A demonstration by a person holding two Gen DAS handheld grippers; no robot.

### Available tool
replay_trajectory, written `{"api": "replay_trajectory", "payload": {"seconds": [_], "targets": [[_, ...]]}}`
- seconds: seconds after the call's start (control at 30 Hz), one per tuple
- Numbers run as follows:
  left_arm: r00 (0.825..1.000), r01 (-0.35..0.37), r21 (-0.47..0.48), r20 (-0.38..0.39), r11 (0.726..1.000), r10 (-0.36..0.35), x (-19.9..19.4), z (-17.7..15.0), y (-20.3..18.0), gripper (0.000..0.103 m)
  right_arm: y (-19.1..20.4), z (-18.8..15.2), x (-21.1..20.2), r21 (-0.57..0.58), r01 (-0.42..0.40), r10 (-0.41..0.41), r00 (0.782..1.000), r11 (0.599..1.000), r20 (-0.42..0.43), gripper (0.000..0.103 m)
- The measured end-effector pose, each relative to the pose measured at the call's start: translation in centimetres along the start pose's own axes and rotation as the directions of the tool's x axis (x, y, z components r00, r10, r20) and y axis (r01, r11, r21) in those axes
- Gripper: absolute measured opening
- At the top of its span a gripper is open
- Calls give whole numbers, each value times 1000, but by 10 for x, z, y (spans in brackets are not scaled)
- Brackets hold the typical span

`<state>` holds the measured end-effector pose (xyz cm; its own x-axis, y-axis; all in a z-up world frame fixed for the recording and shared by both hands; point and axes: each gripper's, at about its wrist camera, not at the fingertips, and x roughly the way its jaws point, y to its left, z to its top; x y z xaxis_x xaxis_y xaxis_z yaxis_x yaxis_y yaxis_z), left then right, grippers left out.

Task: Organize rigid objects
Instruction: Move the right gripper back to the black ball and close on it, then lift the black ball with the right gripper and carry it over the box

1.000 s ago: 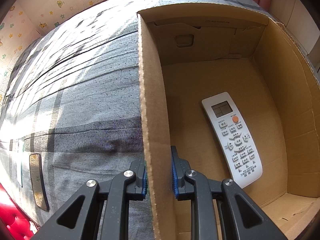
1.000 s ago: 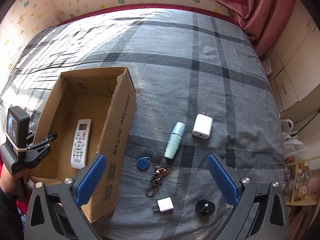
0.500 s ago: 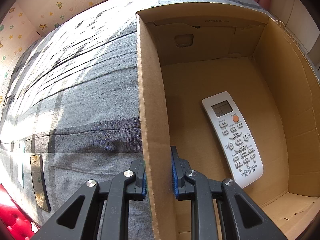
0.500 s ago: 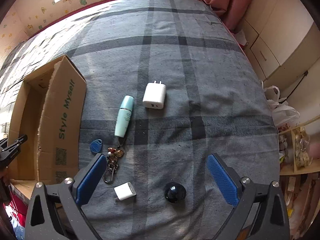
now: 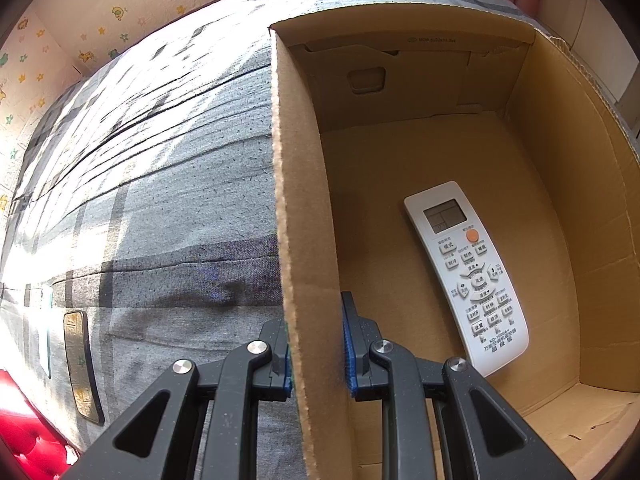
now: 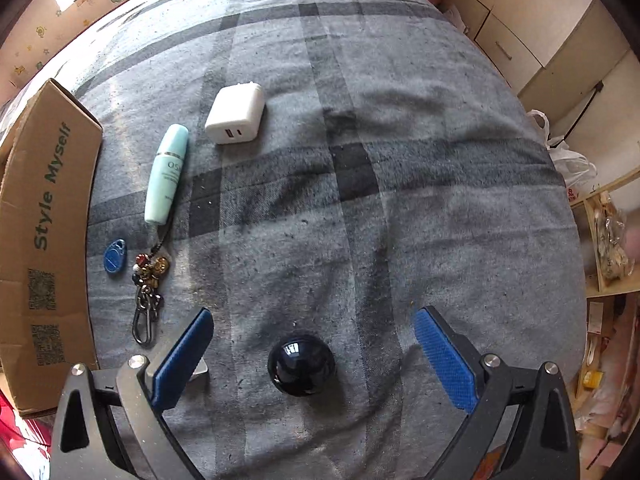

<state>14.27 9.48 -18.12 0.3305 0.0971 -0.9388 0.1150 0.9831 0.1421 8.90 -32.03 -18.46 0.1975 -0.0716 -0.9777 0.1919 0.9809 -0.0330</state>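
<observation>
- On the bed (image 6: 400, 160), under a grey plaid cover, a cardboard box (image 5: 304, 200) stands open; left gripper (image 5: 316, 344) has its fingers narrow, clamped on the box's side wall.
- Stowed so far: one white remote control (image 5: 466, 276), flat on the box floor toward 3 o'clock in the left view. Nothing else shows inside.
- Right gripper (image 6: 312, 354): fingers wide, holding nothing, straddling a black ball (image 6: 301, 365) without touching it.
- Left outside, right view: white charger (image 6: 236, 114) at 11 o'clock, teal bottle (image 6: 166, 174) at 10, blue key fob (image 6: 115, 255) and keyring (image 6: 148, 292) at 9, just beside the box.
- A small pale item sits half hidden behind the right gripper's left finger; identity unclear.
- Judgement: early stage; one of roughly seven stowed, ball likely next.
</observation>
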Motion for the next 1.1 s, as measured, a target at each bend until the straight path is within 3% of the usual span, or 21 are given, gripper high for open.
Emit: {"api": "replay_trajectory", "payload": {"seconds": [0.27, 0.6, 0.67, 0.7, 0.77, 0.83, 1.1], "targets": [[1000, 0, 1, 0, 1000, 0, 0, 0, 1, 21, -15, -18, 28, 44, -18, 20, 999, 999, -48, 103], [1000, 0, 1, 1, 1000, 0, 0, 0, 1, 21, -25, -28, 29, 44, -45, 46, 998, 998, -37, 101], [1000, 0, -1, 2, 1000, 0, 0, -1, 1, 21, -25, -27, 29, 43, -53, 55, 998, 998, -44, 96], [1000, 0, -1, 2, 1000, 0, 0, -1, 2, 21, -23, -27, 29, 42, -57, 60, 997, 997, -51, 88], [1000, 0, 0, 2, 1000, 0, 0, -1, 2, 21, -20, -28, 30, 43, -61, 64, 995, 997, -72, 69], [1000, 0, -1, 2, 1000, 0, 0, -1, 1, 21, -16, -29, 28, 41, -60, 64, 994, 997, -87, 43], [1000, 1, -2, 3, 1000, -1, -1, -1, 2, 21, -4, -37, 19, 6, -30, 31, 997, 1000, -67, 41]]}}
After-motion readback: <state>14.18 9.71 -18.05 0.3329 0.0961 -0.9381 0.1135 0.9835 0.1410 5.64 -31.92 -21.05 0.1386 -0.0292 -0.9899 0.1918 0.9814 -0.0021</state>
